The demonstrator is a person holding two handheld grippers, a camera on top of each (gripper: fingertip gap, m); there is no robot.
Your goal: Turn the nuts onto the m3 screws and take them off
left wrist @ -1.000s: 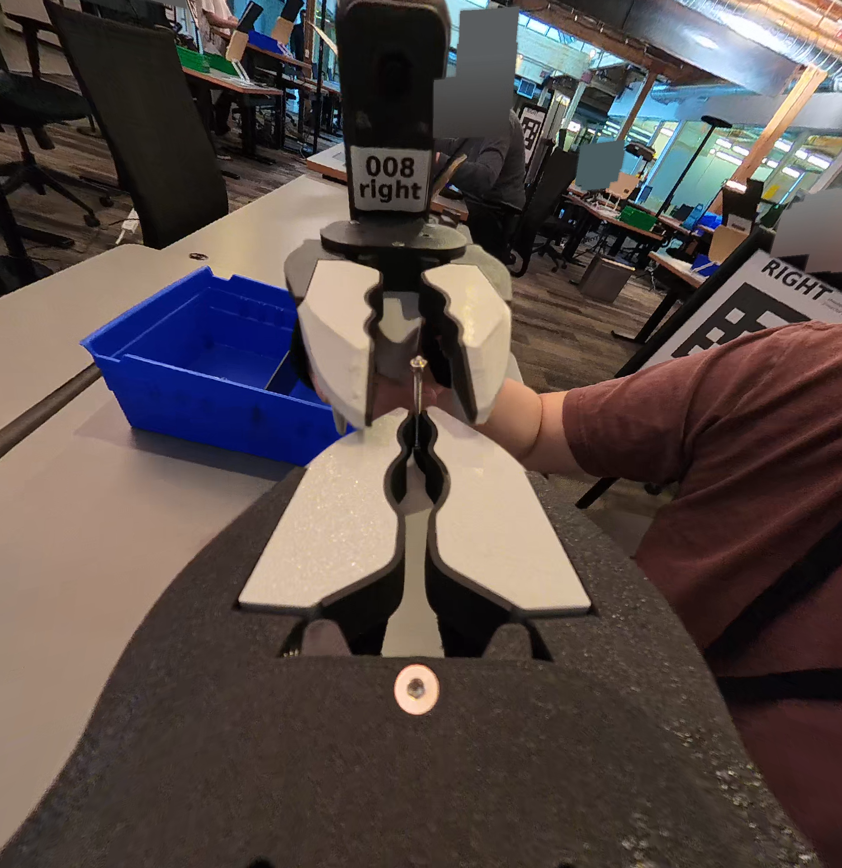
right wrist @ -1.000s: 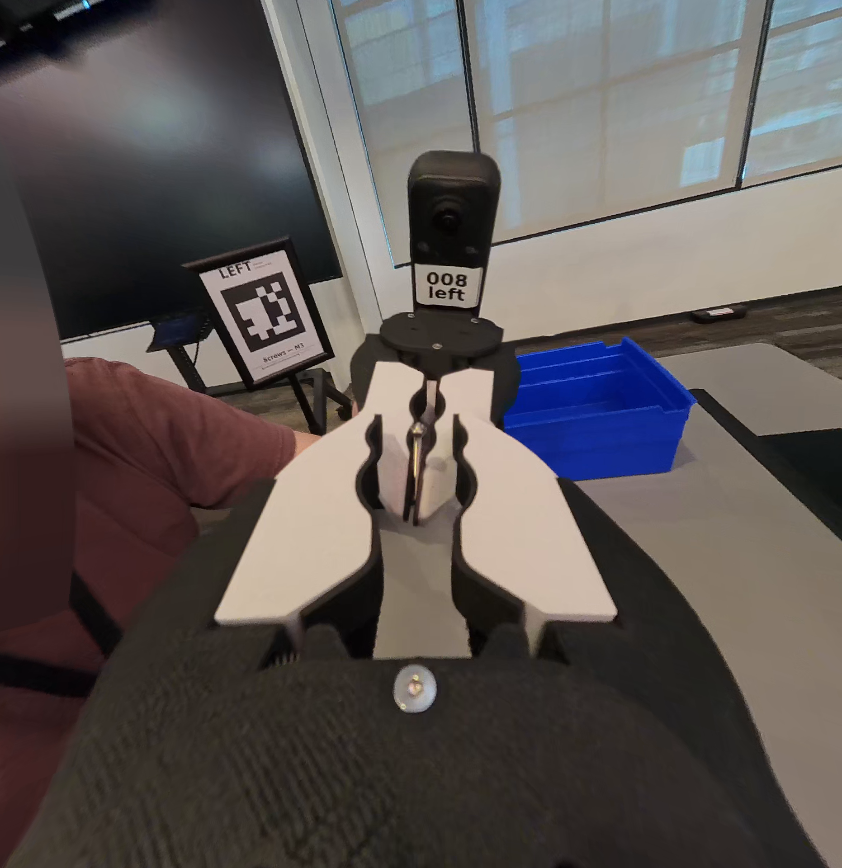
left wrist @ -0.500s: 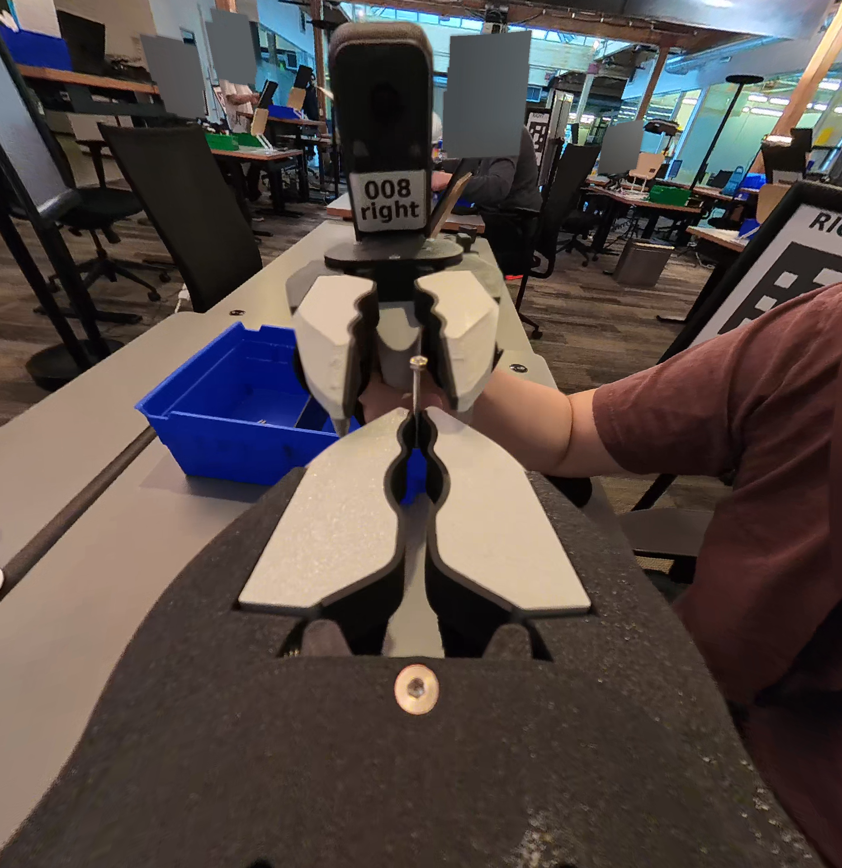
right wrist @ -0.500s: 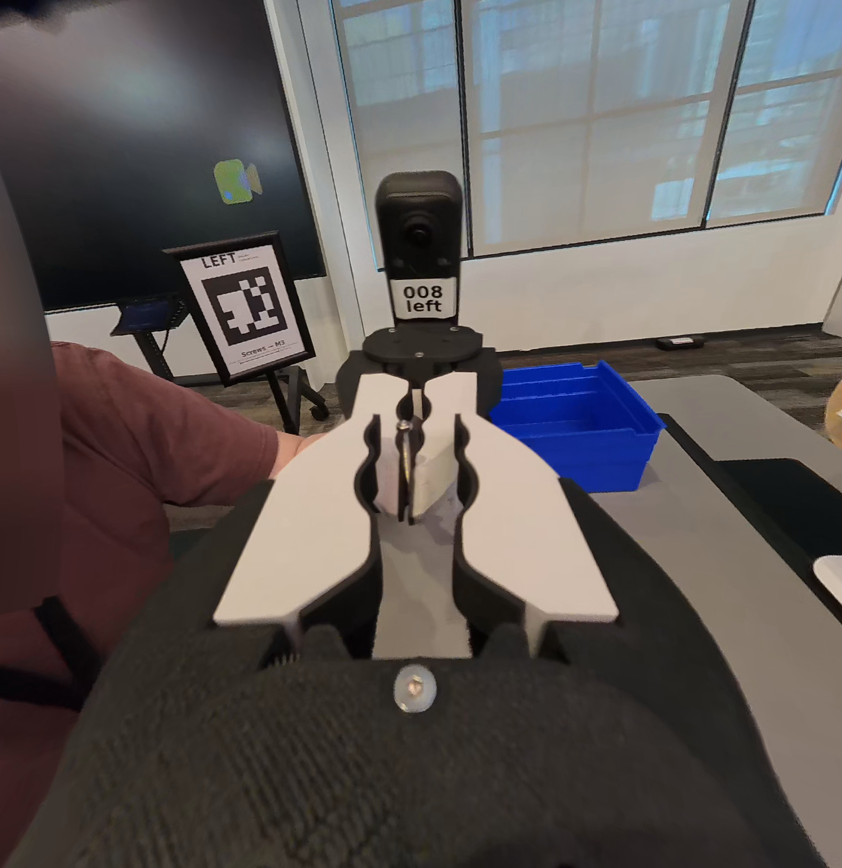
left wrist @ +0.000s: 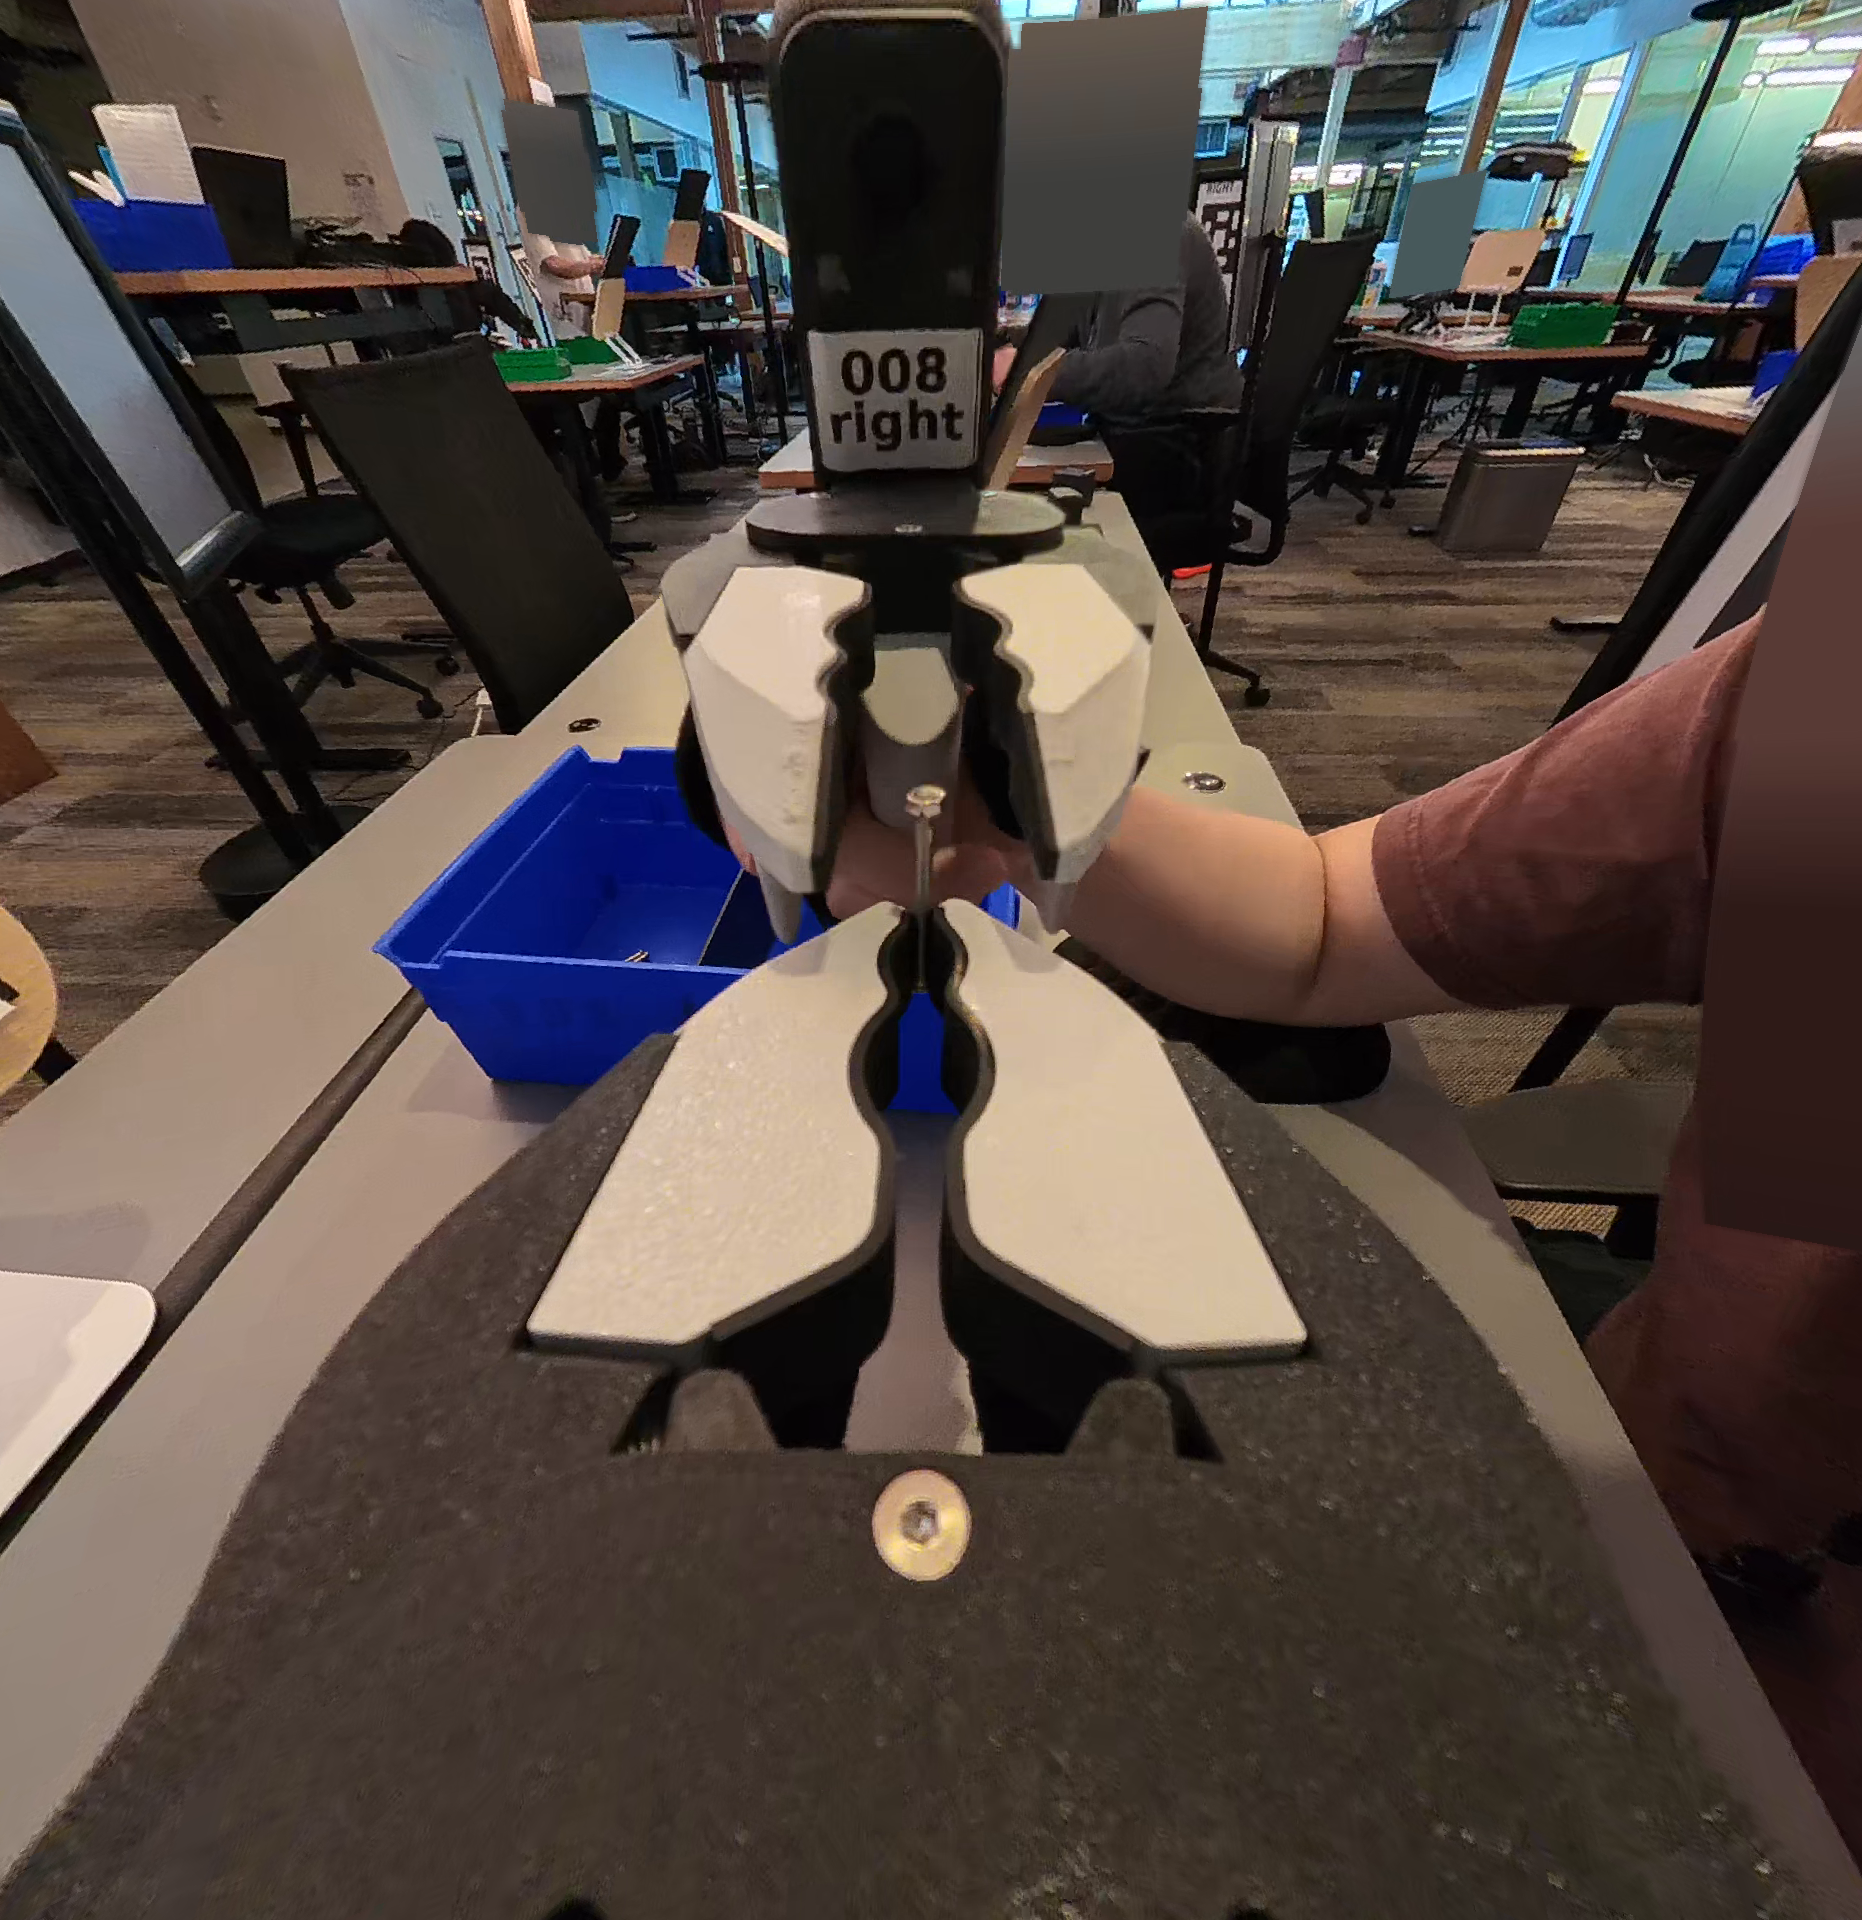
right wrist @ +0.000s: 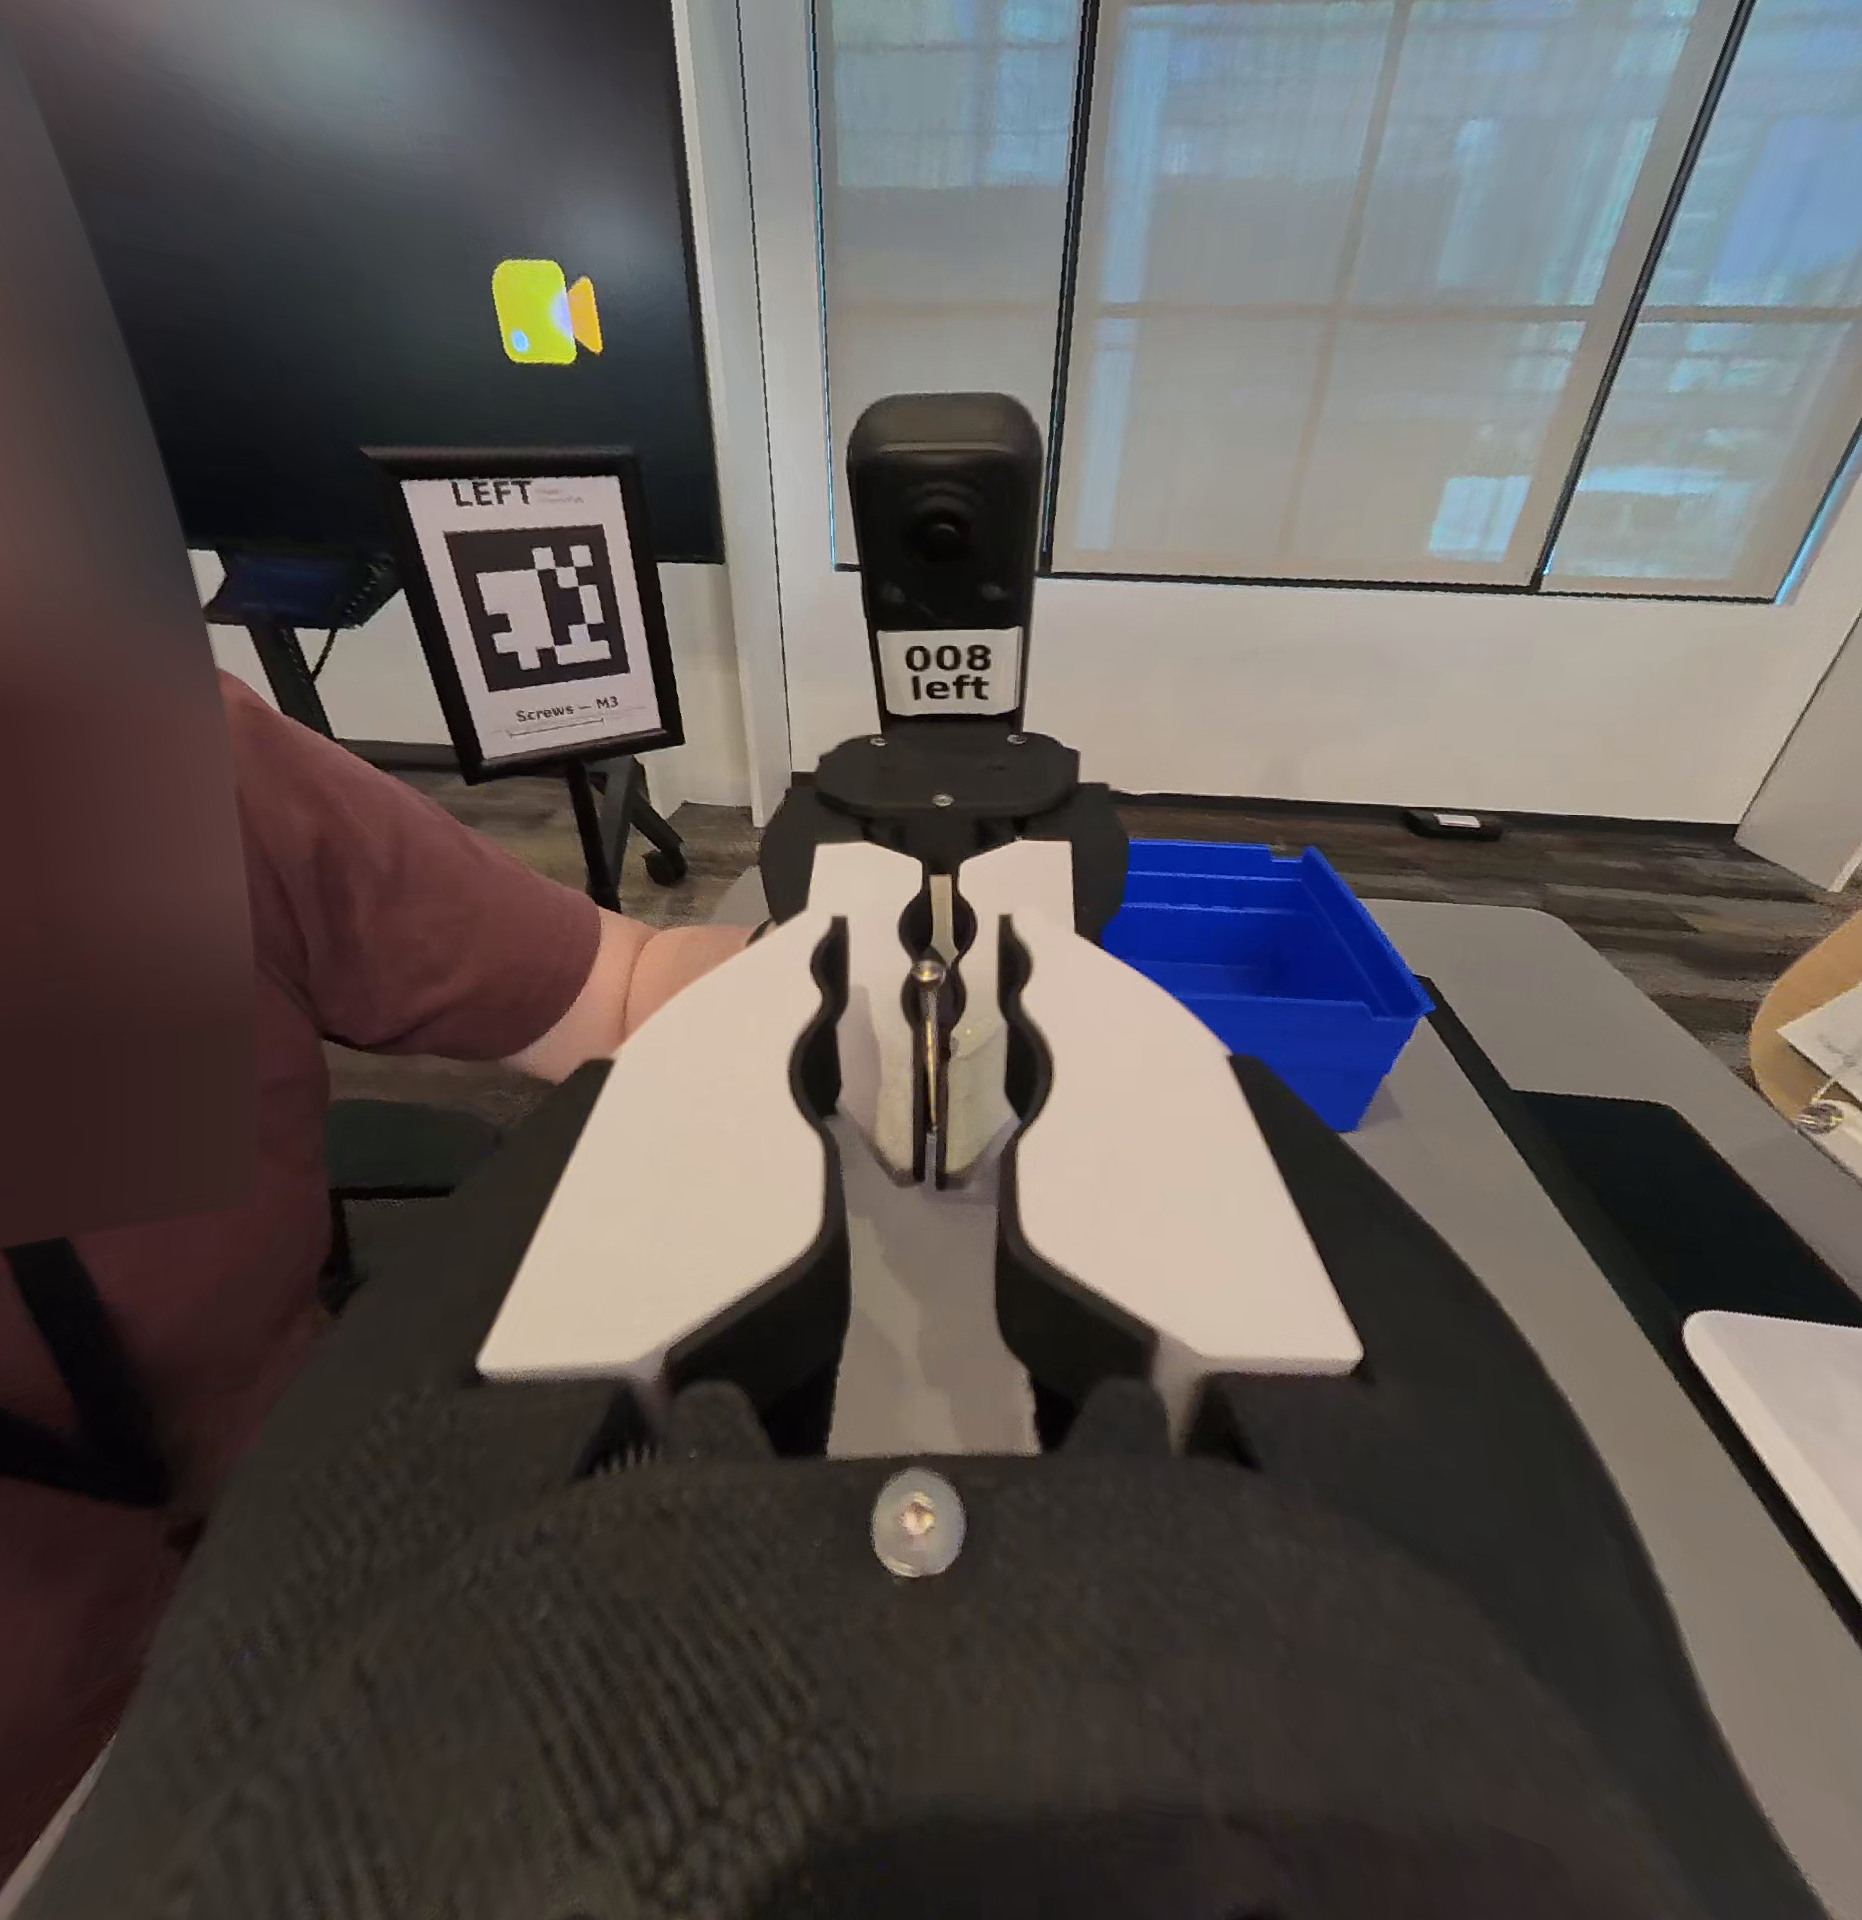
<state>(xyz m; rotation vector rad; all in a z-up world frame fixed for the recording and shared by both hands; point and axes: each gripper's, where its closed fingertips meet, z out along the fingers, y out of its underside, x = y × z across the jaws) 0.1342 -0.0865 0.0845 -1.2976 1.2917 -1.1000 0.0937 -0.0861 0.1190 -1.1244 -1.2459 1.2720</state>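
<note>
— What's my left gripper (left wrist: pixel 922 920) got?

— Its fingers are pinched together on the lower shank of a thin screw (left wrist: pixel 923 847), which stands up with its head on top, raised above the grey table (left wrist: pixel 220 1101).

— And my right gripper (left wrist: pixel 911 894)?

— Facing it, fingers spread wide either side of the screw, touching nothing. A nut — I can't make one out on the thread.

— The blue bin (left wrist: pixel 553 935)?

— On the table just beyond both grippers.
</note>
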